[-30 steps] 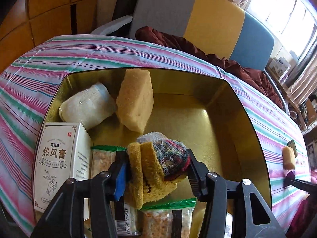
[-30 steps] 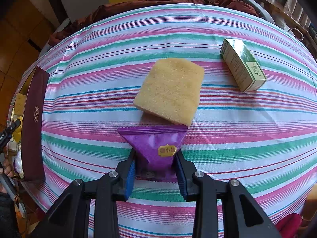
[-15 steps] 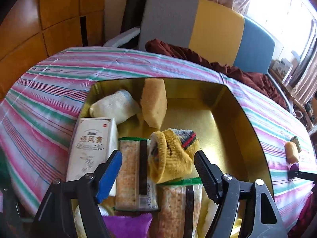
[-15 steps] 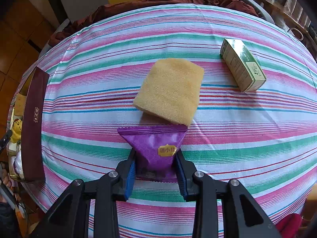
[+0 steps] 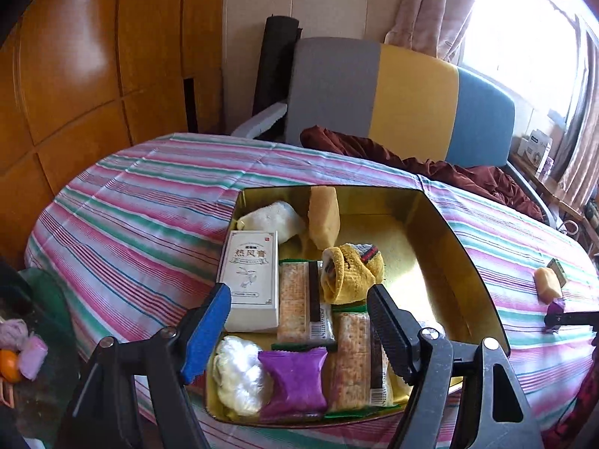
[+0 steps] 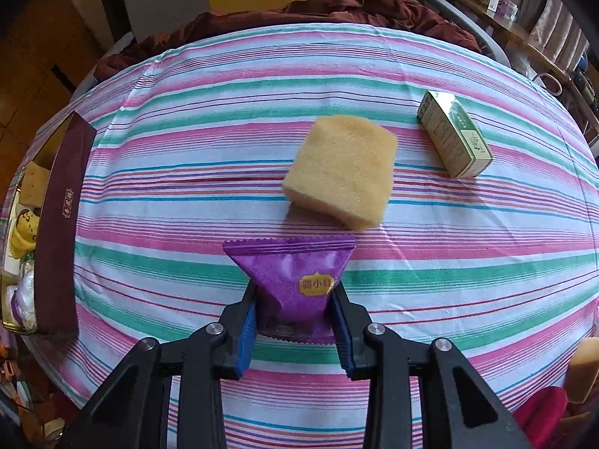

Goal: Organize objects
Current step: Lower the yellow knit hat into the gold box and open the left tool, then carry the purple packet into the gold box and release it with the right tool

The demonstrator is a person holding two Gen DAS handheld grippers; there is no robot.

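A gold box (image 5: pixel 464 262) on the striped table holds a rolled yellow sock (image 5: pixel 350 273), a white carton (image 5: pixel 252 277), two cracker packs (image 5: pixel 303 303), a purple packet (image 5: pixel 295 381), a yellow sponge (image 5: pixel 324 215) and white bundles. My left gripper (image 5: pixel 299 321) is open and empty, raised above the box's near end. My right gripper (image 6: pixel 294 331) is shut on a purple snack packet (image 6: pixel 295 280) just above the cloth. Beyond it lie a yellow sponge (image 6: pixel 340 170) and a green carton (image 6: pixel 453 138).
The box's maroon side (image 6: pixel 61 224) shows at the far left of the right wrist view. A tri-colour chair (image 5: pixel 397 104) with a maroon cloth (image 5: pixel 430 168) stands behind the table. Wooden panels (image 5: pixel 75 75) are to the left. The table edge is close below me.
My left gripper opened, let the yellow sock drop into the box, and pulled back and up. My right gripper kept still, shut on the purple packet.
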